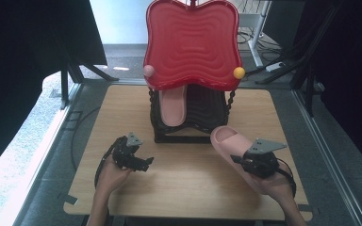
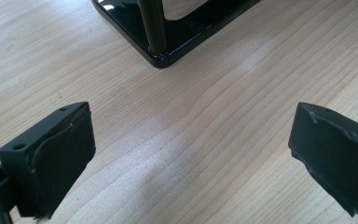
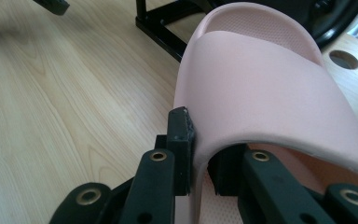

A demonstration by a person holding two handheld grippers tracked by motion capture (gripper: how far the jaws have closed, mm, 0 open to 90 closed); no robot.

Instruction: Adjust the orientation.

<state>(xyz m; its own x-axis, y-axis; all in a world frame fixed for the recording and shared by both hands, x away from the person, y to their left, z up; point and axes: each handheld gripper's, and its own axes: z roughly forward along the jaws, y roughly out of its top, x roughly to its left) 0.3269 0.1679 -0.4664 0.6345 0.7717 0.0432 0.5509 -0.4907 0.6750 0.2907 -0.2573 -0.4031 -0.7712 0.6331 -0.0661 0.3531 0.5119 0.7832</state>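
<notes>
A pink slipper (image 1: 227, 140) hangs just above the wooden table (image 1: 188, 183), right of the black shoe rack (image 1: 202, 113). My right gripper (image 1: 238, 160) is shut on it. In the right gripper view its jaws pinch the side wall of the slipper (image 3: 261, 79) under the strap, at my right gripper (image 3: 200, 154). A second pink slipper (image 1: 172, 106) lies on the rack's shelf, toe toward me. My left gripper (image 1: 147, 162) rests low over the table left of the rack. Its jaws stand wide apart at my left gripper (image 2: 191, 135), with bare wood between them and the rack's base corner (image 2: 161, 56) beyond.
A red wavy tray-shaped top (image 1: 192, 42) caps the rack, with a pink knob (image 1: 149, 70) and a yellow knob (image 1: 239, 72) at its corners. A round hole (image 3: 344, 59) is cut in the table near the slipper. Dark curtains and floor surround the table.
</notes>
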